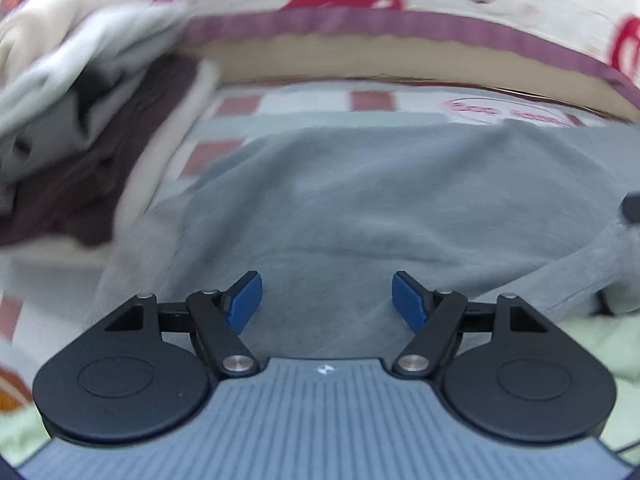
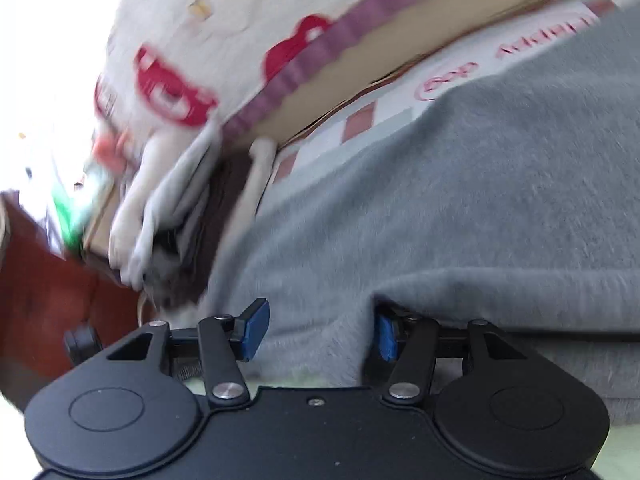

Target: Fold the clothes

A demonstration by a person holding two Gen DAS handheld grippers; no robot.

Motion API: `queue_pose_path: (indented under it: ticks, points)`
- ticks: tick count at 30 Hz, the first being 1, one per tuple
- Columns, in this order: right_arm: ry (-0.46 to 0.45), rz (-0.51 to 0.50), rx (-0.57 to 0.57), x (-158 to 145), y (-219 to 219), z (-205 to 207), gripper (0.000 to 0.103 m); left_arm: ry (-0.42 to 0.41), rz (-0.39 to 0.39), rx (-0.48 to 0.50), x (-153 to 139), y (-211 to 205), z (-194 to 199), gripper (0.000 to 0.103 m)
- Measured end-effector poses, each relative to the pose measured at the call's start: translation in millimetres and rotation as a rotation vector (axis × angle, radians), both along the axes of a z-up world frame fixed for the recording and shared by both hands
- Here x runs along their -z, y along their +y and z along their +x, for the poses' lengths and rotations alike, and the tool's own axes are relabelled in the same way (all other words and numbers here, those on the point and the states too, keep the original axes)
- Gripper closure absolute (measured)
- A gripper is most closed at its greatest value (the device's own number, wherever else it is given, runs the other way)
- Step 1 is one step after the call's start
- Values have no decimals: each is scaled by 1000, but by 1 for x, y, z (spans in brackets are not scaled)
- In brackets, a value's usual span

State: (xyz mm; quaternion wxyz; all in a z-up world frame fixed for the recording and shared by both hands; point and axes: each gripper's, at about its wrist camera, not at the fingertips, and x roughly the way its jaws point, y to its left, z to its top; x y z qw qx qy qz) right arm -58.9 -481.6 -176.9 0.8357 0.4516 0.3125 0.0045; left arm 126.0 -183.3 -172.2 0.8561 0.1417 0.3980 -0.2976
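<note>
A grey fleece garment (image 1: 380, 208) lies spread on the checked sheet, filling the middle of both views (image 2: 460, 208). My left gripper (image 1: 327, 302) hovers just over its near part, jaws wide open, blue pads (image 1: 244, 304) empty. My right gripper (image 2: 320, 334) is open too, with a fold of the grey garment lying between its pads; the right pad (image 2: 386, 338) is partly tucked under the fabric edge. At the right edge of the left wrist view a dark tip of the other gripper (image 1: 632, 208) shows beside a raised grey fold.
A heap of other clothes, white, grey and dark brown (image 1: 80, 128), sits at the left (image 2: 176, 216). Behind runs a cream quilt with red print and a purple border (image 1: 360, 28). A reddish wooden surface (image 2: 44, 288) lies at the far left. Both views are motion-blurred.
</note>
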Motion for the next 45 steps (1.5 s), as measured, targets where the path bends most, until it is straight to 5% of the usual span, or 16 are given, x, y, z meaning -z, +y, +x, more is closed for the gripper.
queue_pose_path:
  ticks: [6,11,15,16,17,18,23,28,32,36,41,43,45]
  points:
    - [61,-92,-103,13,16,9,42,21,24,-51,10,6,10,31]
    - [90,-312,-290,17,68,15,40,6,59,-48,15,0,8,28]
    - [139,-524,-279,25,93,21,40,-4,70,-48,15,-2,6,27]
    - [134,-521,-244,25,92,20,62,-3,67,-51,14,-1,7,27]
    - [119,-471,-224,23,88,18,84,-1,64,-56,13,-1,8,27]
    - [96,-377,-218,18,81,16,91,1,62,-61,12,0,9,27]
    - [11,282,-106,2,31,-24,92,21,27,-94,3,15,16,27]
    - [262,320,-161,50,46,-35,92,43,-12,-129,-5,32,23,27]
    - [267,289,-154,53,51,-39,92,46,-43,-163,-14,48,26,27]
    - [258,248,-149,46,53,-39,91,-11,-52,-357,-34,87,25,20]
    - [265,217,-148,48,54,-36,90,67,19,-628,-31,145,32,19]
    - [255,230,-141,49,50,-36,90,191,-99,-662,-22,169,33,19]
    - [235,239,-134,47,45,-39,90,385,-311,-697,-2,187,36,19]
